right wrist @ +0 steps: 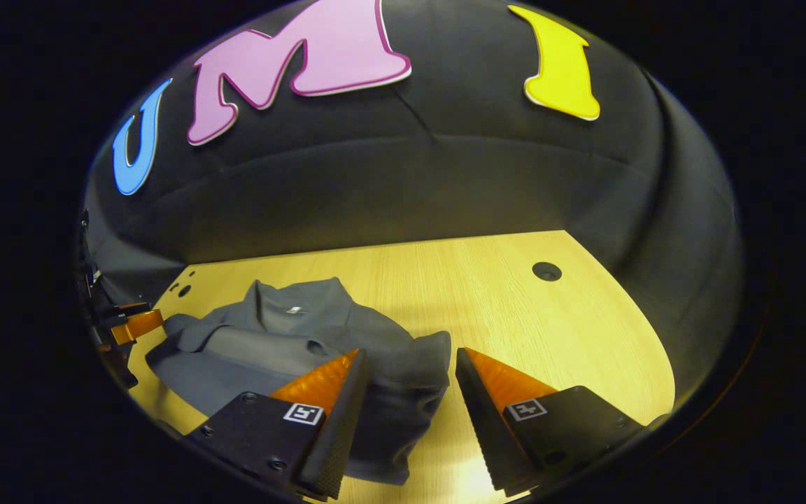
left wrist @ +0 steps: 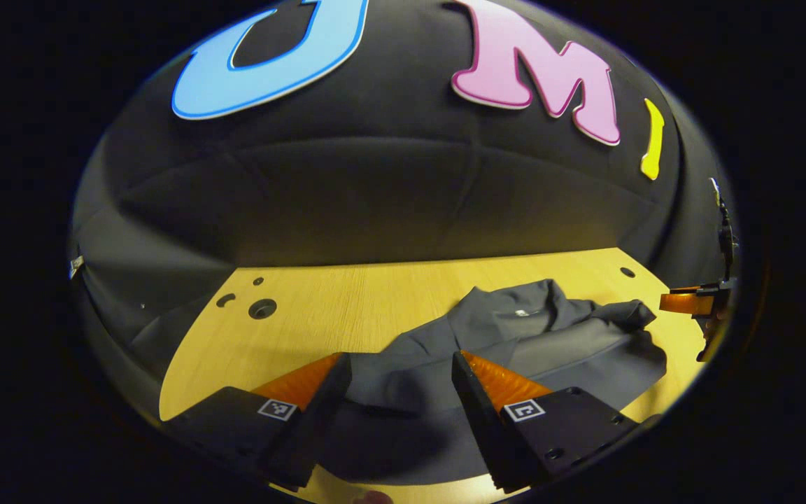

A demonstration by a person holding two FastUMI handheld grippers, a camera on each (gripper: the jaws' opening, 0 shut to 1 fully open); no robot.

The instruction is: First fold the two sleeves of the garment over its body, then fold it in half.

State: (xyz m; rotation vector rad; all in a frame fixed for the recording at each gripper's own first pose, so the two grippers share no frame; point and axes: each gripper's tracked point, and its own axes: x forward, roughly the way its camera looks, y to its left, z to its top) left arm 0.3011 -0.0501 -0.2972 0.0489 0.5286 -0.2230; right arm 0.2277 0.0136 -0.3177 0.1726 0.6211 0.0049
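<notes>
While the grey garment [left wrist: 515, 343] lies rumpled on the pale wooden bench [left wrist: 347, 308], both tools hang just above it with nothing between their jaws. In the left gripper view, the left gripper [left wrist: 401, 371] has its jaws spread wide over the near edge of the cloth, one finger to each side of a fold, and I cannot tell whether the tips touch the fabric. The collar [left wrist: 525, 308] sits toward the far side of the bench, with a small pale tag in it, and one sleeve [left wrist: 627, 315] trails off beside it, bunched at its end. Past that sleeve, at the edge of the same view, the other tool shows, apart from the cloth.

In the right gripper view, the right gripper [right wrist: 406, 374] also has its jaws spread. One finger is over the garment's [right wrist: 305, 350] other sleeve [right wrist: 417, 364], which lies on the bench [right wrist: 515, 315]; the other finger is over bare wood just beside it. The collar [right wrist: 291, 297] points at the back wall. Neither sleeve lies folded over the body. Round holes [left wrist: 262, 308] dot the bench near its far corners.
</notes>
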